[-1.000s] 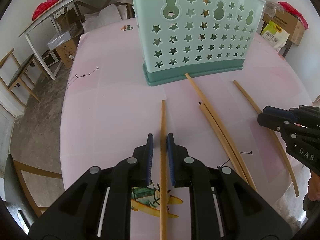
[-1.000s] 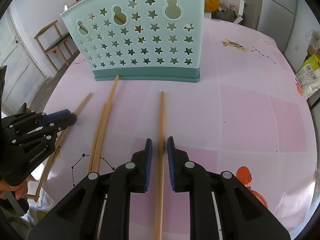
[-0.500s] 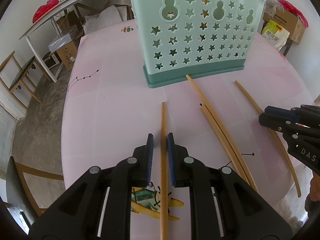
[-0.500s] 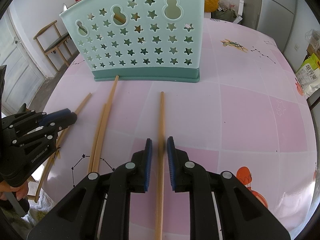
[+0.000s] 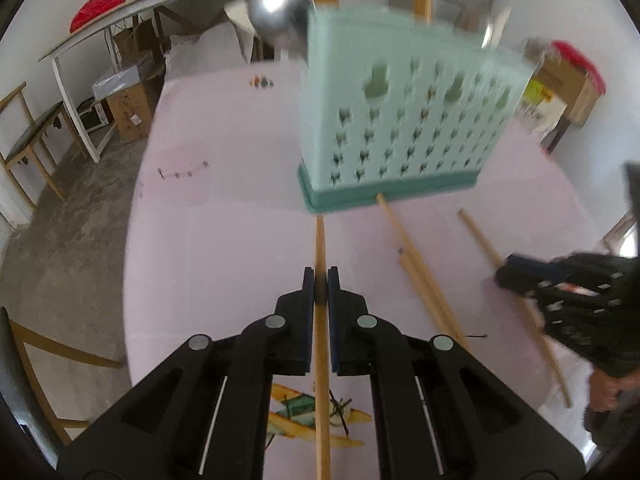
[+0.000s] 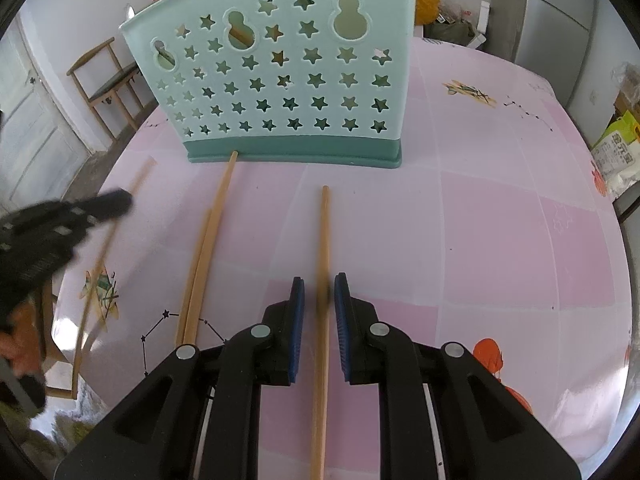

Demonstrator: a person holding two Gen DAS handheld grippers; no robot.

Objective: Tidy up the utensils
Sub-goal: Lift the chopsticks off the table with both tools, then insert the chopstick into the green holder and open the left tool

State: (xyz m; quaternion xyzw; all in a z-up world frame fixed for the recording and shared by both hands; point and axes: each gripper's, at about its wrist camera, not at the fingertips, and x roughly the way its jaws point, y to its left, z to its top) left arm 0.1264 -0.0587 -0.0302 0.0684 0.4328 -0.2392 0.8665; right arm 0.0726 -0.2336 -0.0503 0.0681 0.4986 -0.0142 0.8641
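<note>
Left gripper (image 5: 321, 280) just clamped its chopstick (image 5: 321, 344) mid-shaft, likely for balance; right gripper (image 6: 319, 292) straddles another chopstick (image 6: 322, 320), pads apart, not gripping; holder (image 6: 280, 80) stands just ahead on the table (image 6: 500, 240); two loose chopsticks (image 6: 200, 264) between.

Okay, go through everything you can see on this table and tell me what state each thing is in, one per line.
Left gripper: jaws just closed, shut on a chopstick.
Right gripper: open, a chopstick lying between its pads, not pinched.
Holder: upright, with at least one chopstick inside.
Chopstick pair: flat on the table, side by side.
</note>
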